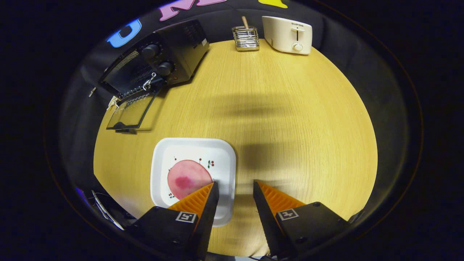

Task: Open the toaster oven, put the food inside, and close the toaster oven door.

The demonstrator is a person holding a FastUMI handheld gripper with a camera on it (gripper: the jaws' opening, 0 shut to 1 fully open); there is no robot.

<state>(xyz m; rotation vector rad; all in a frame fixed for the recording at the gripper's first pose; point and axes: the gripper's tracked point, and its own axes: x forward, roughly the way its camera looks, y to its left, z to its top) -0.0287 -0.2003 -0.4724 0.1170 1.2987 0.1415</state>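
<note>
My tongs hang apart, gripping nothing, left finger over the white plate so the pink food slice is in reach. Far left: toaster oven, door dropped open onto the counter, ready for loading. Rack and white toaster stand beyond.

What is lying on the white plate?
On the white plate lies a round pink food slice. The open gripper hides its near edge behind one finger.
</note>
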